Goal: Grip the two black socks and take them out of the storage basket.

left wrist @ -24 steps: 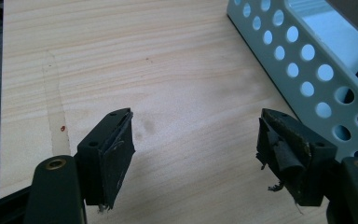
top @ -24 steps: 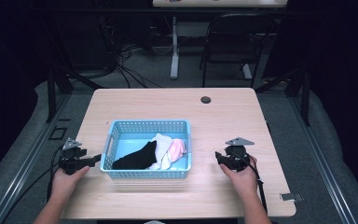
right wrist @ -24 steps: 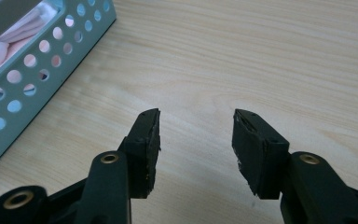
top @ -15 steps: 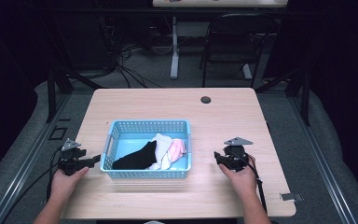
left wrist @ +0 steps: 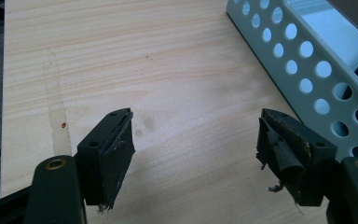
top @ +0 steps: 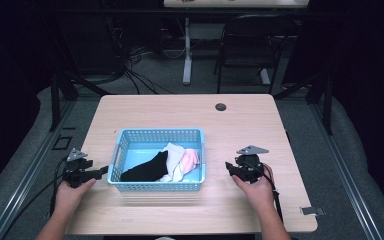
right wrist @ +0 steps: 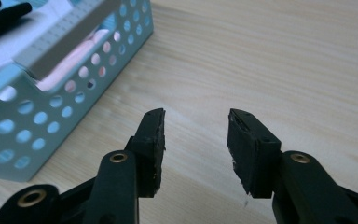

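Little changed since the earlier frames: right gripper (top: pixel 231 169) drawn slightly nearer the table's near edge, left gripper (top: pixel 99 172) much where it was.

Light wooden table (top: pixel 180 112) seen from above, with a blue perforated basket (top: pixel 158 136) sitting left of centre, toward the near side. Inside the basket, a black sock (top: pixel 145 169) lying at the near left, a white cloth (top: pixel 171 152) beside it, and a pink cloth (top: pixel 190 159) at the right. A small dark round grommet (top: pixel 221 106) set in the table's far side.

Left hand (top: pixel 71 195) entering from the near edge at the left, forearm angled up and slightly right, gripping its tool low over the table with the tips aimed right at the basket's left wall. In the left gripper view (left wrist: pixel 193 140), jaws spread wide with nothing between them, bare tabletop underneath, basket wall (left wrist: pixel 307 60) just beyond the right jaw; worn, frayed pads (left wrist: pixel 116 151) visible.

Right hand (top: pixel 255 190) coming in from the near edge at the right, wrist straight, tool pointed left toward the basket's right wall but clearly apart from it. In the right gripper view (right wrist: pixel 196 140), jaws moderately parted and empty above bare wood, basket corner (right wrist: pixel 37 116) off to the left.
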